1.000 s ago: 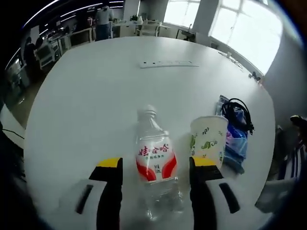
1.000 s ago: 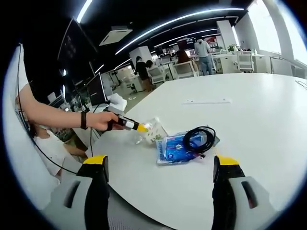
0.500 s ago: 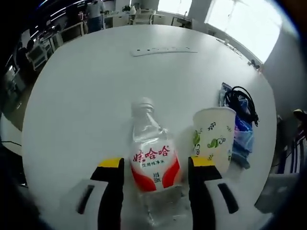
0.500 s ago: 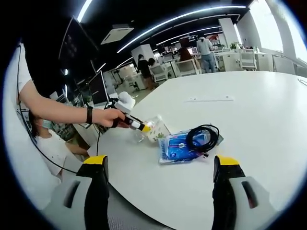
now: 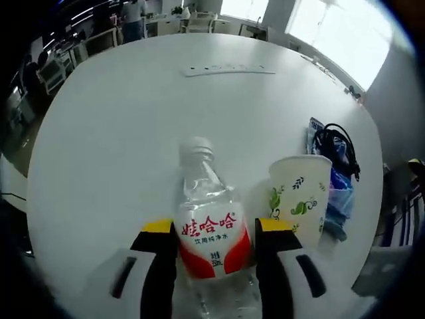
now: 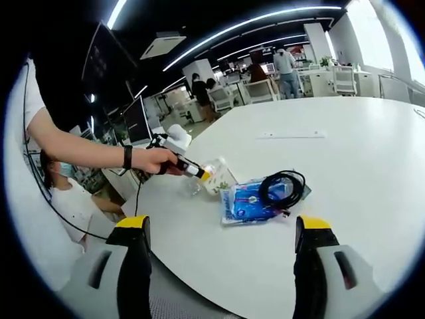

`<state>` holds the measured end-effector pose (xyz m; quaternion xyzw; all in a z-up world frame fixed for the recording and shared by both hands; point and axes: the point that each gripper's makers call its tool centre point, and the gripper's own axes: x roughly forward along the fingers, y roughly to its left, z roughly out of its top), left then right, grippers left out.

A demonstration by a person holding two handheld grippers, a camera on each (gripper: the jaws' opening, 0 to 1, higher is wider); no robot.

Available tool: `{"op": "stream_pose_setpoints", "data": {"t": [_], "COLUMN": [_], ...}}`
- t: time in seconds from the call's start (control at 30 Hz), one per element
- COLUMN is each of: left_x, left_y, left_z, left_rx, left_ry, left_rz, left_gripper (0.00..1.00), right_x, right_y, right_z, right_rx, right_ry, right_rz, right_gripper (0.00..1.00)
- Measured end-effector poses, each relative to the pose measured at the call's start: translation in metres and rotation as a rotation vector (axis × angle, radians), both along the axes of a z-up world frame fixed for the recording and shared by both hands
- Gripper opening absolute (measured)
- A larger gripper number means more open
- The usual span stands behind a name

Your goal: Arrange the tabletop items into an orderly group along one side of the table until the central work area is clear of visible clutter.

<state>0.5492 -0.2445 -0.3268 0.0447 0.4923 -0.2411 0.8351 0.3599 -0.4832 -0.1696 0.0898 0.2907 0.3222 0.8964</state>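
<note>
1. Water bottle (image 5: pixel 208 226) stands upright on the white table (image 5: pixel 119 133), between the two yellow-tipped jaws of the left gripper (image 5: pixel 214 229). The jaws sit close on both sides of the label; whether they press the bottle cannot be told.
2. Bottle is clear plastic, white cap, red-and-white label with printed characters. Contents not discernible.
3. Paper cup (image 5: pixel 299 199) stands just right of the bottle, beside the right-hand jaw. White with green leaf pattern, open mouth upward; its inside is hidden.
4. Beyond the cup lies a blue packet (image 5: pixel 332 186) with a coiled black cable (image 5: pixel 335 146) resting on top.
5. A long white power strip (image 5: pixel 229 69) lies well apart, at the far side of the table.
6. Right gripper (image 6: pixel 219 229) hangs with jaws spread wide, nothing between them, above the near table edge.
7. In the right gripper view the person's hand (image 6: pixel 156 161) holds the left gripper at the bottle and cup; the blue packet (image 6: pixel 249 201) and cable (image 6: pixel 282 188) lie near them.
8. Office desks and chairs in the background.
</note>
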Motion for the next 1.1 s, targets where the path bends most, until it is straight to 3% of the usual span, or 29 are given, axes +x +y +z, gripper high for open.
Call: {"op": "stream_pose_setpoints", "data": {"t": [0.3, 0.4, 1.1], "left_x": [0.001, 0.004, 0.004], "left_y": [0.003, 0.006, 0.01], "left_z": [0.003, 0.005, 0.01], "left_rx": [0.028, 0.025, 0.04], "left_ry": [-0.038, -0.051, -0.082], "left_rz": [-0.008, 0.029, 0.025], "left_gripper": [0.4, 0.39, 0.34], "right_x": [-0.002, -0.002, -0.004], "right_y": [0.001, 0.002, 0.002], "right_z": [-0.002, -0.003, -0.003], "right_rx": [0.0, 0.002, 0.005], "right_ry": [0.004, 0.005, 0.01], "right_rz": [0.005, 0.007, 0.003], "right_gripper": [0.89, 0.89, 0.89]}}
